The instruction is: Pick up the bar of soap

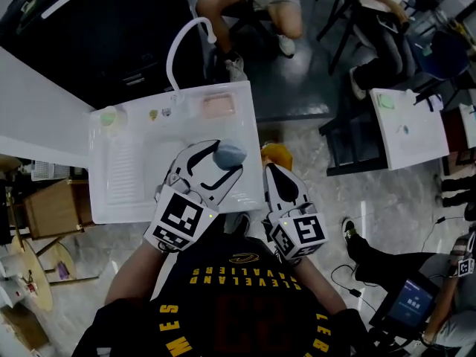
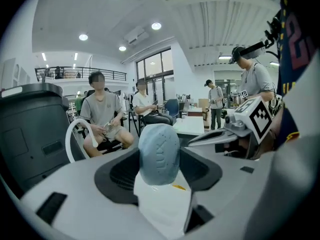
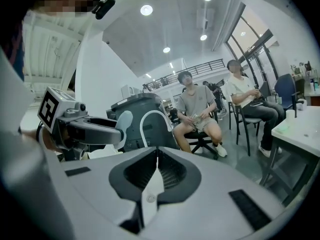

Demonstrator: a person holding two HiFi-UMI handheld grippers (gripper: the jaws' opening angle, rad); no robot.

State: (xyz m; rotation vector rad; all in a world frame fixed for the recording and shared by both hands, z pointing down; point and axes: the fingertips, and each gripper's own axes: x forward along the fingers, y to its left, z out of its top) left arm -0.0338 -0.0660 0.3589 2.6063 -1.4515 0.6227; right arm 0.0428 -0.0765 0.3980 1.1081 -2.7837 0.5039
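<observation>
Left tongs (image 2: 160,170) clamp the bar of soap (image 2: 159,151), long axis seemingly upright; right tongs (image 3: 156,160) closed, empty.

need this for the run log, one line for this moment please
left gripper: shut on bar of soap | bar of soap: held above sink | right gripper: shut, empty | stage: pickup done
</observation>
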